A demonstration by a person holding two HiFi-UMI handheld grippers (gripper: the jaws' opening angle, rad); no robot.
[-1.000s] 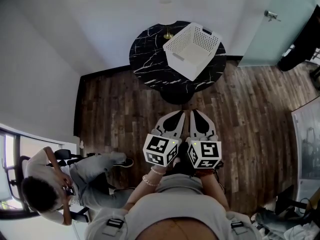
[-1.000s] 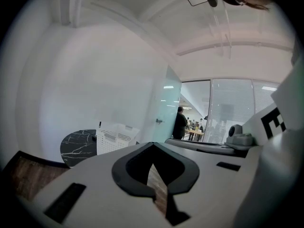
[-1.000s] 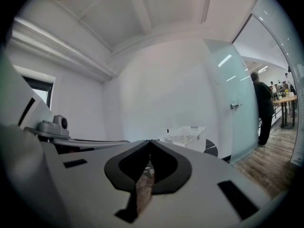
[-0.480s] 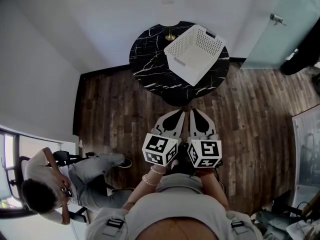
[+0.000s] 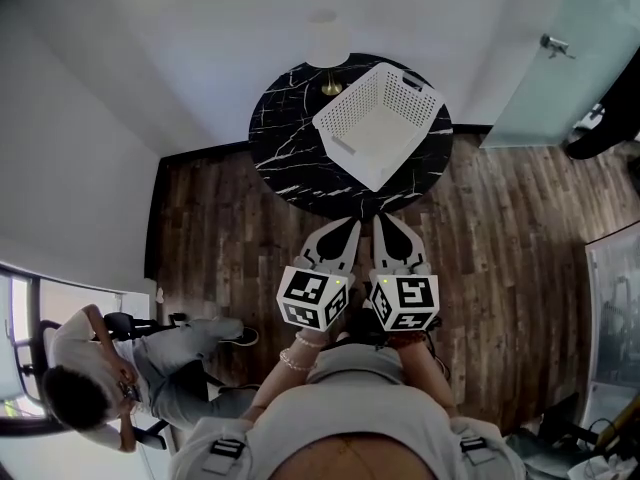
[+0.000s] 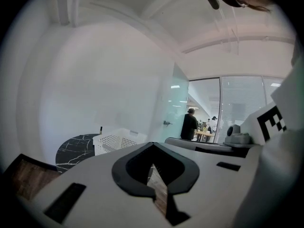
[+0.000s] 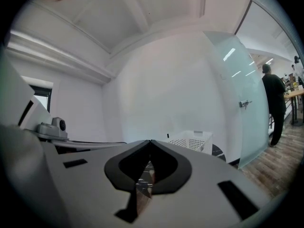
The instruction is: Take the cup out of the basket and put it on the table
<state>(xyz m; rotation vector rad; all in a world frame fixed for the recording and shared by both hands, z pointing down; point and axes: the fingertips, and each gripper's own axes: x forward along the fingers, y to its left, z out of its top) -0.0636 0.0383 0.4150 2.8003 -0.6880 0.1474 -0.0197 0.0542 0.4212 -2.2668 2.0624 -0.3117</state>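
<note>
Left claw [image 6: 152, 148] is pressed together with nothing in it: in its own view I see the two jaws meeting at the tip, with only a thin slit of floor showing between the black pads. Right claw [image 7: 150, 144] is pressed together the same way and is also empty. From the head view I have both held side by side, close to the body, over the wood floor [image 5: 230, 228] and pointing at the round black tabletop [image 5: 285, 138], well short of its edge.

The white basket [image 5: 378, 123] sits on the tabletop's right half, turned cornerwise. Only the head view looks down into it, and its inside reads as plain white to me. I cannot make out the cup there. The two claw views catch the basket from the side, walls only, so they do not settle it.

The head view alone shows a seated person [image 5: 95, 373] at lower left. The claw views alone show a standing person [image 7: 274, 101] beyond the glass door [image 5: 560, 58].
</note>
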